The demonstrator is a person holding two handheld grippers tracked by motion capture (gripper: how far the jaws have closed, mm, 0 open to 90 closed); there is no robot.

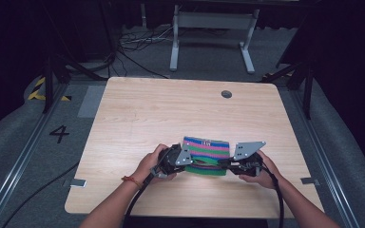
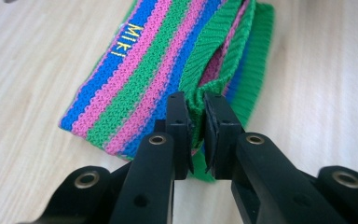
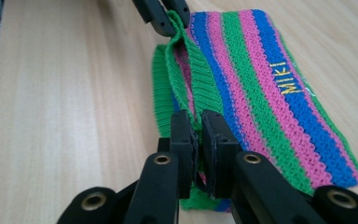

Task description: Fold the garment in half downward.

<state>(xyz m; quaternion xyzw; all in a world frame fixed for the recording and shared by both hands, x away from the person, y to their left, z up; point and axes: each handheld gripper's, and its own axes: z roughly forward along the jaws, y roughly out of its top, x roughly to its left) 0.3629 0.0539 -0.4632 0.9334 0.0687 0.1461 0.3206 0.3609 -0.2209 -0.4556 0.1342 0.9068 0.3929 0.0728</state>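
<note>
**High view: striped knit piece stretched between two tongs**

High view showed the striped knit piece (image 1: 206,155) lying on the desk (image 1: 138,118) directly between the left tongs (image 1: 190,162) and the right tongs (image 1: 224,164), its long axis running from one pair to the other, across the desk rather than away from the person. Its far long edge lay flat; the near long edge, a green ribbed cuff, was lifted between the two grips.

In the left gripper view the left tongs (image 2: 196,122) were clenched on the green ribbed cuff (image 2: 214,51), a fold of knit pinched between the two black pads, and the band stretched straight away from them. The right gripper view gave the mirror case: the right tongs (image 3: 198,133) were clamped on the same green cuff (image 3: 200,70), with the left tongs (image 3: 170,21) pinching it at the far end, so the raised edge ran taut from one grip to the other.

The piece (image 2: 135,79) was knitted in lengthwise stripes of blue, pink and green that followed its long axis. Small yellow letters (image 3: 288,77) reading "MIKI" were stitched on a blue stripe, on the side of the band away from the gripped edge. The ribbed cuff was plain green and finer in texture than the striped body. The open side showed pink and blue layers inside.
</note>
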